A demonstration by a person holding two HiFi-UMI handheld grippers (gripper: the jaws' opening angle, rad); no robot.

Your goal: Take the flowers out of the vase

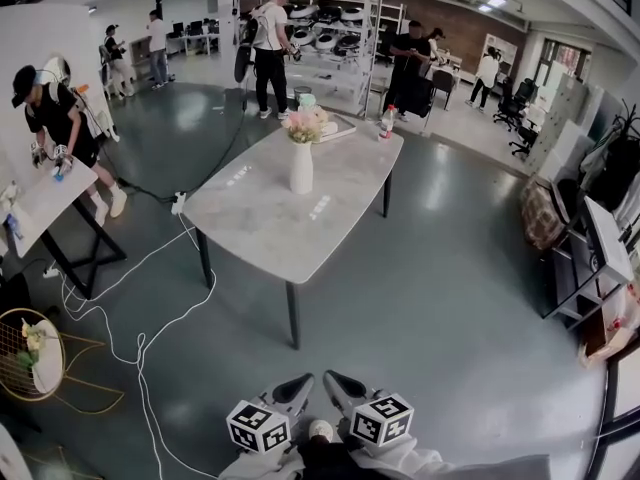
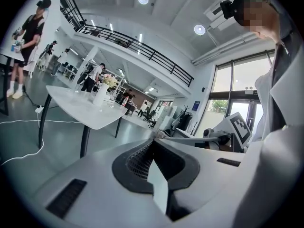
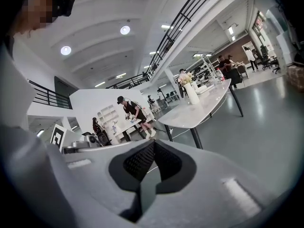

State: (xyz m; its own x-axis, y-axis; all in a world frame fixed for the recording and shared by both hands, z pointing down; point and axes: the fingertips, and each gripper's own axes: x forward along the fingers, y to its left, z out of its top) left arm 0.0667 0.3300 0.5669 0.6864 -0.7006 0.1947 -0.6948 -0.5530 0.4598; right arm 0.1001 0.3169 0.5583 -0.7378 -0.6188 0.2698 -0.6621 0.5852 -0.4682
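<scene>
Head view, table: a pale grey table point(image 1: 250, 233) stands mid-floor, well ahead of both grippers.
Head view, vase: a white vase point(image 1: 301, 168) stands upright on the table's far half.
Head view, flowers: pale pink flowers point(image 1: 305, 123) sit in the mouth of the vase, not taken out.
Head view, left gripper: the left gripper point(image 1: 299, 382) is low at the bottom edge, its marker cube nearest the camera, well apart from the table.
Head view, right gripper: the right gripper point(image 1: 333, 380) is just beside the left one, the two tips angled toward each other.
Head view, floor: white cables point(image 1: 140, 303) trail across the grey floor left of the table.
Left gripper view, jaws: pressed together at the tips, with nothing between them.
Left gripper view, vase and flowers: small and far off to the upper left, on the table, with the flowers in the vase.
Left gripper view, right gripper: its marker cube shows at the right.
Right gripper view, jaws: closed tip to tip and empty.
Right gripper view, vase and flowers: distant at the upper right on the tabletop, with the flowers standing in the vase.
</scene>
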